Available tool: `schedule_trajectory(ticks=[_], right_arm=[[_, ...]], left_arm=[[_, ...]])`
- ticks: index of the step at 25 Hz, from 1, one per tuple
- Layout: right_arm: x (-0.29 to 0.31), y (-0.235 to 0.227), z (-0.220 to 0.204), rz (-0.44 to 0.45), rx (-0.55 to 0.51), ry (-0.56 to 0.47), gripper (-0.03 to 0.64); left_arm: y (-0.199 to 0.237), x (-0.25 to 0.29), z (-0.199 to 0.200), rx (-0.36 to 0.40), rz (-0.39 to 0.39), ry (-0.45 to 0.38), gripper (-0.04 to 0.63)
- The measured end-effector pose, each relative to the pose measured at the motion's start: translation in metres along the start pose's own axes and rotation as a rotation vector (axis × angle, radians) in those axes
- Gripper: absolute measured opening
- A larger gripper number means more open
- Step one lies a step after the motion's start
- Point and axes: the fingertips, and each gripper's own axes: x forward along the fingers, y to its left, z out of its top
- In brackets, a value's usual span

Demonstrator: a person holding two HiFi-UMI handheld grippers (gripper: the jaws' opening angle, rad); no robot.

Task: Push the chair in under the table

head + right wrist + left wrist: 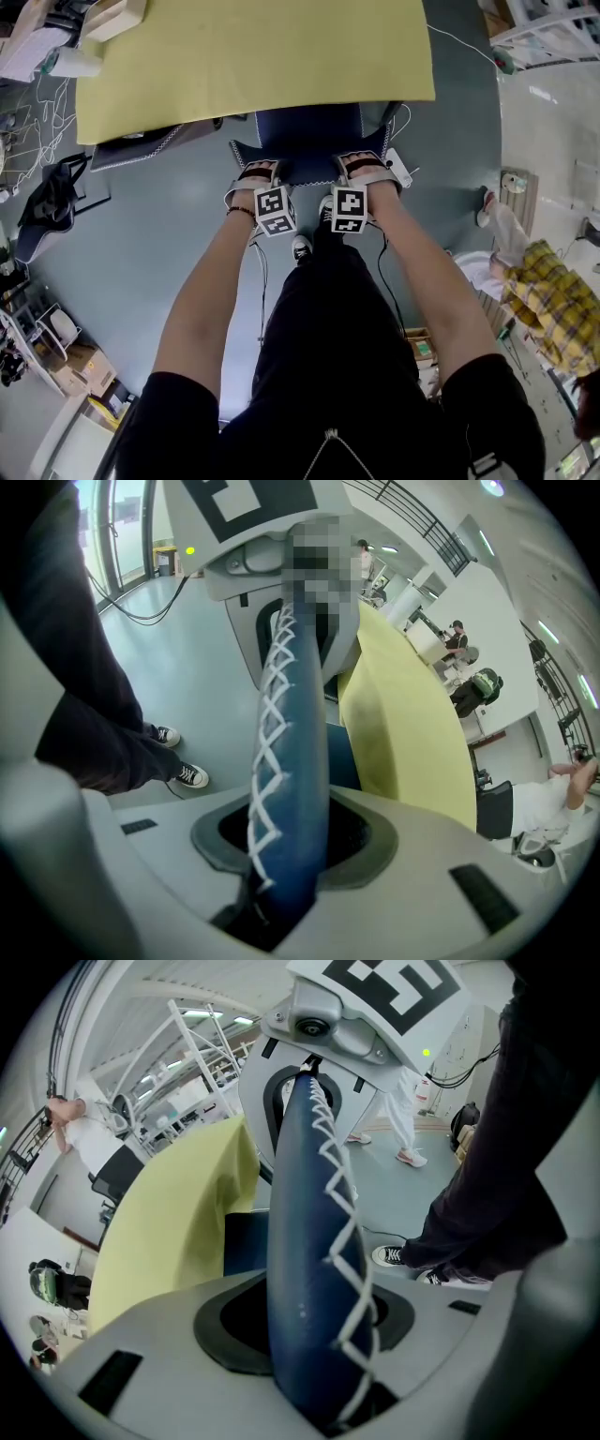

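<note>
A dark blue chair (309, 141) with white zigzag stitching stands at the near edge of the yellow table (253, 56), its seat partly under the tabletop. My left gripper (255, 174) and right gripper (366, 167) clamp the top edge of the backrest side by side. In the left gripper view the backrest edge (305, 1269) runs up between the jaws, with the table (178, 1232) to its left. The right gripper view shows the same edge (291, 789) pinched between its jaws, and the table (403, 733) lies to the right.
A second dark seat (141, 145) sits under the table's left end. A black bag (52, 206) and cables lie on the floor at left, and boxes (80, 370) stand at lower left. A person in a yellow plaid shirt (548, 305) is at right. My shoe (302, 248) is behind the chair.
</note>
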Motion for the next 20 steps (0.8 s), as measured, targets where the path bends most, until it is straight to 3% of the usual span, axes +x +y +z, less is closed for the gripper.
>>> schedule_trajectory(ticks=[20], right_arm=[[0.030, -0.090, -0.013, -0.022, -0.025, -0.015, 0.133]], left_arm=[[0.092, 0.018, -0.003, -0.015, 0.015, 0.005, 0.179]])
